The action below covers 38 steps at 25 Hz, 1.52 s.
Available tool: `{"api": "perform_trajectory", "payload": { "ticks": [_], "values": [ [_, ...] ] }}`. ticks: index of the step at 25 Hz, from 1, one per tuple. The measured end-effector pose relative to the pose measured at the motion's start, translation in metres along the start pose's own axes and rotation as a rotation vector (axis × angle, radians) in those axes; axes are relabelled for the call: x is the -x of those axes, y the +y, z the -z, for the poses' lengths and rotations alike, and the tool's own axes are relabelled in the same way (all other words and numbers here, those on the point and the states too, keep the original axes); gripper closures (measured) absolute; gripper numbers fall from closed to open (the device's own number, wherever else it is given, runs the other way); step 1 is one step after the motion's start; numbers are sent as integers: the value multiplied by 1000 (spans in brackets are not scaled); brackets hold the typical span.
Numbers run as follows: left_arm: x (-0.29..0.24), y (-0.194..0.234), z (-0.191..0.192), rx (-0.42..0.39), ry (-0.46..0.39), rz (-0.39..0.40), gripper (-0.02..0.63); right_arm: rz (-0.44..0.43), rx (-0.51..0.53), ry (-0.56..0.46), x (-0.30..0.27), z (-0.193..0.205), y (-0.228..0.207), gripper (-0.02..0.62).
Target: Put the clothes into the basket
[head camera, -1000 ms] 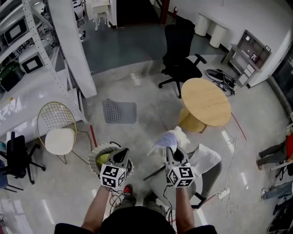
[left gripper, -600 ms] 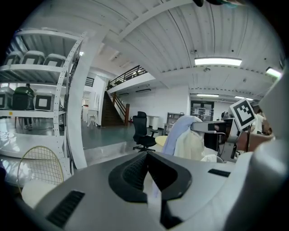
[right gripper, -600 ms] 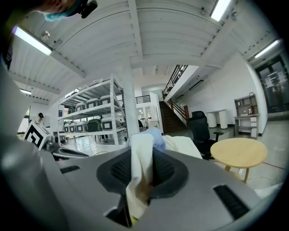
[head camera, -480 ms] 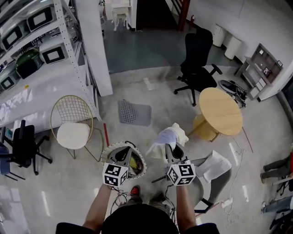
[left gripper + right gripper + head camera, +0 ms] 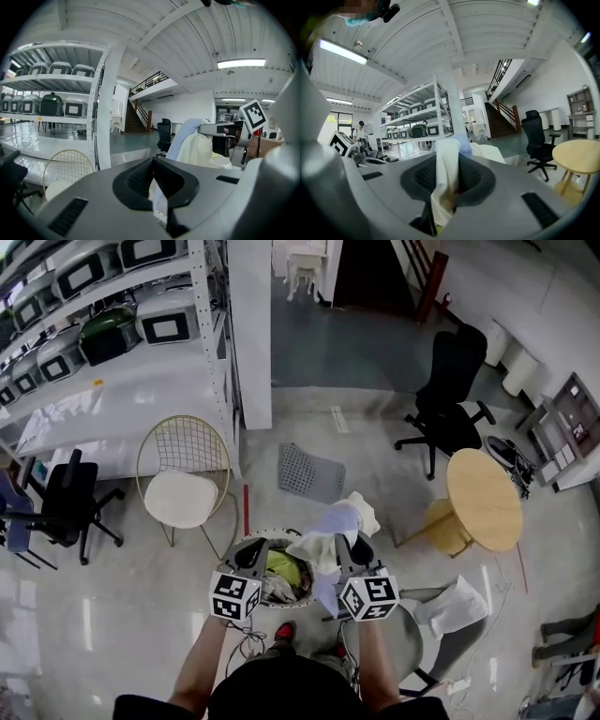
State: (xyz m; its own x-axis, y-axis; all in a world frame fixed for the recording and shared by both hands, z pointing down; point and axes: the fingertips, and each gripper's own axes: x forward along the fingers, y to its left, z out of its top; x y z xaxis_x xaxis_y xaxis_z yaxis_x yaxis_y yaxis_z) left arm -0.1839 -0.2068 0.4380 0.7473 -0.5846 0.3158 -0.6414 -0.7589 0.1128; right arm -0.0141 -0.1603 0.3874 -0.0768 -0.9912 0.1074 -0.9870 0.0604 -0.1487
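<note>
A round white basket (image 5: 272, 534) stands on the floor just ahead of my feet, with yellow-green clothes (image 5: 281, 565) in it. My right gripper (image 5: 345, 542) is shut on a white and pale blue cloth (image 5: 330, 521). The bundle hangs at the basket's right rim, and a fold reaches over it. In the right gripper view the cloth (image 5: 446, 173) fills the gap between the dark pads. My left gripper (image 5: 255, 551) hovers over the basket's left side with its jaws together, and I see nothing held in it. From the left gripper view the cloth (image 5: 192, 145) hangs to the right.
A gold wire chair (image 5: 183, 488) with a white seat stands left of the basket. A grey mat (image 5: 311, 472) lies beyond. At the right are a round wooden table (image 5: 483, 500), a black office chair (image 5: 450, 381) and another white cloth (image 5: 457, 599) on a grey chair. Shelving (image 5: 122, 296) stands far left.
Both grippers have swung left with the cloth still held. The basket, which sat under the left gripper, now lies between the two grippers, and the cloth hangs over its right rim.
</note>
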Motion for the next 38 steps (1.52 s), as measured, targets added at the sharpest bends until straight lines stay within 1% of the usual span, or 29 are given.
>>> {"api": "perform_trajectory", "payload": {
  "ticks": [5,10,16,28,38],
  "values": [
    [16,29,5,26,-6,-60,600,-83,8,1,-28,-1,35,509],
    [31,48,10,48,-10,-114,600,-149,18,4,-46,-1,59,509],
    [43,70,18,75,-7,-160,600,-185,20,40,-66,14,76,509],
    [43,91,61,135,60,-195,600,-237,10,165,-91,76,92,509],
    [23,100,124,203,156,-201,600,-257,8,317,-101,157,81,508]
  ]
}}
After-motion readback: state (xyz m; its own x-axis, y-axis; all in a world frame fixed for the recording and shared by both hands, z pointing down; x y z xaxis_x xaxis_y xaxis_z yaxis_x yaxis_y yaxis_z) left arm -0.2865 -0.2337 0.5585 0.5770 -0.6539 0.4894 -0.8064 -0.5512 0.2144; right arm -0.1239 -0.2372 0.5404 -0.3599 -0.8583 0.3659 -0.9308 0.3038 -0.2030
